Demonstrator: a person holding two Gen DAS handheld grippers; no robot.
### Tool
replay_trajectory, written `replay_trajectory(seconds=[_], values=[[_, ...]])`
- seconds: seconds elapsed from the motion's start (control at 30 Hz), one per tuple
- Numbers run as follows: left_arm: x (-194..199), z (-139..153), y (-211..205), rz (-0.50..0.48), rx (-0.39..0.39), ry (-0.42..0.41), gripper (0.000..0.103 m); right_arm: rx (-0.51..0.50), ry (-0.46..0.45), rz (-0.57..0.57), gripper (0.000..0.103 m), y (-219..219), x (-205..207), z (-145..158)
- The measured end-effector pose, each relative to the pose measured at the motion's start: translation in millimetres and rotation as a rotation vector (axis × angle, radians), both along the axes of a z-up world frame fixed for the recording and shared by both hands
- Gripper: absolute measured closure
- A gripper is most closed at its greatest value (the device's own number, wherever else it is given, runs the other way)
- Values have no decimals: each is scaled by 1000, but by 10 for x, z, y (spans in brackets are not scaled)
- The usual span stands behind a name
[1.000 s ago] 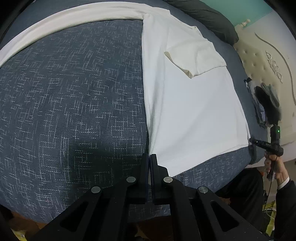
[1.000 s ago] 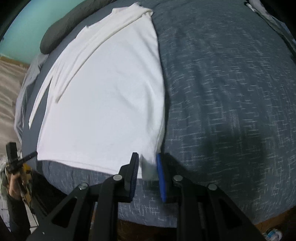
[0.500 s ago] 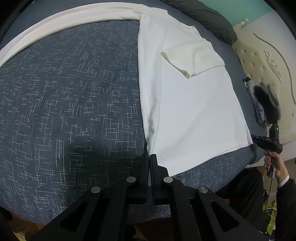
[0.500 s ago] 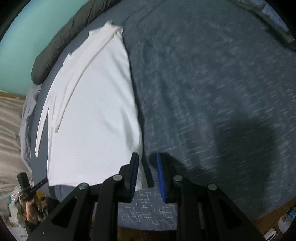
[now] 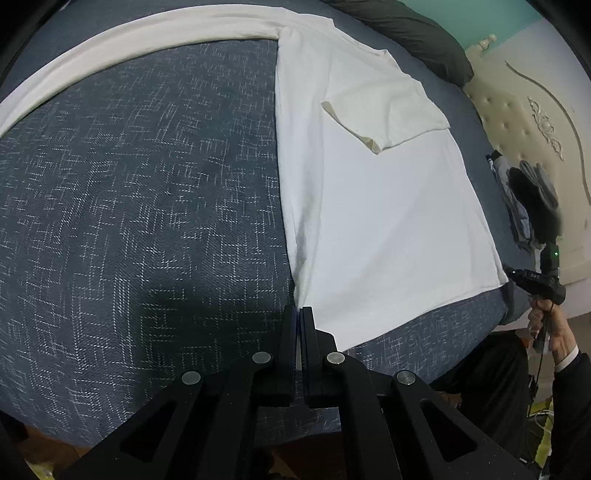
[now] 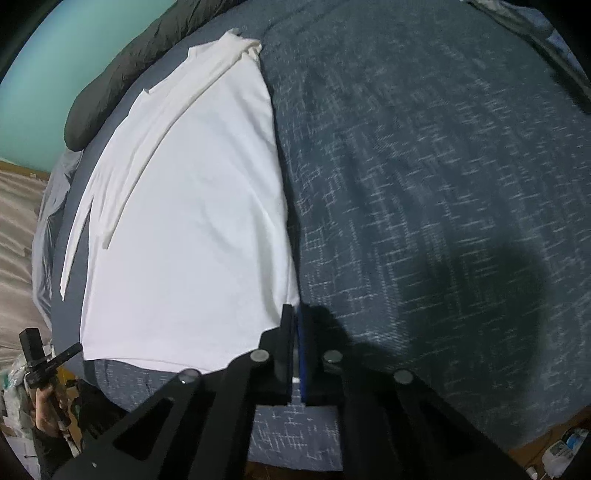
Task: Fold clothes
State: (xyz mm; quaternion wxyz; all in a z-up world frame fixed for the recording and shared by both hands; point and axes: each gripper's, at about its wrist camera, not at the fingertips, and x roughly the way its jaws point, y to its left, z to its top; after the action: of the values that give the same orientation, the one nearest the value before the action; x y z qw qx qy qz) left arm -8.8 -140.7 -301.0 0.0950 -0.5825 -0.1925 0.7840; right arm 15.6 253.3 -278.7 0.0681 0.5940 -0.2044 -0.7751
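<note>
1. Left gripper (image 5: 297, 314): fingers pressed narrow together, pinching the near hem corner of the white shirt (image 5: 388, 206) on its folded side, close to the near edge of the bed (image 5: 129, 203).
2. Right gripper (image 6: 295, 314): fingers closed tight on the other near hem corner of the white shirt (image 6: 192, 229); white cloth shows right at the tips and between the pads, so it reads as a grip, though the pinch itself is partly hidden.
3. Both hands sit at the same hem, one per corner, near the bed's near edge. The right hand's gripper (image 5: 543, 284) shows at the far right of the left wrist view, the left hand's gripper (image 6: 40, 365) at the far left of the right wrist view.
4. Key relation: the shirt's long axis runs straight away from the fingers, from the hem at the near edge toward the collar end by the dark pillow (image 5: 413, 33) at the far edge.
5. One short sleeve (image 5: 384, 110) is already folded in over the body; a long white strip (image 5: 129, 51) lies across the bed toward the far edge.
6. Judgement: next is likely to lift the hem and carry it away along that axis, onto the collar end. Neither hand is nearer; both must move evenly.
7. Risk: uneven pull skews the fold.
</note>
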Motion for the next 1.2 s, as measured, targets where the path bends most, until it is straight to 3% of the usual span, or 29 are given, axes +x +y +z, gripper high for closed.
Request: replay_trajectory(seconds=[0.33,0.63,0.73,0.83,1.0,1.2], values=[[-57,-8,24,3,5,-5,101,10,24,-20,103,44,58,89],[-67,-10,13,2,15,-7,101,-85,5,-62,101,108,116,3],[-55,14,-27,12,44,1,101,-96,6,-58,92,181,108,25],[-63,45,-81,29,61,12,100,-110,1,-37,91,205,119,55],[-119,78,-184,81,84,23,89,-109,-32,2,89,81,62,-28],[-325,-51,-224,119,78,-3,87,-95,-36,-7,89,46,55,-83]])
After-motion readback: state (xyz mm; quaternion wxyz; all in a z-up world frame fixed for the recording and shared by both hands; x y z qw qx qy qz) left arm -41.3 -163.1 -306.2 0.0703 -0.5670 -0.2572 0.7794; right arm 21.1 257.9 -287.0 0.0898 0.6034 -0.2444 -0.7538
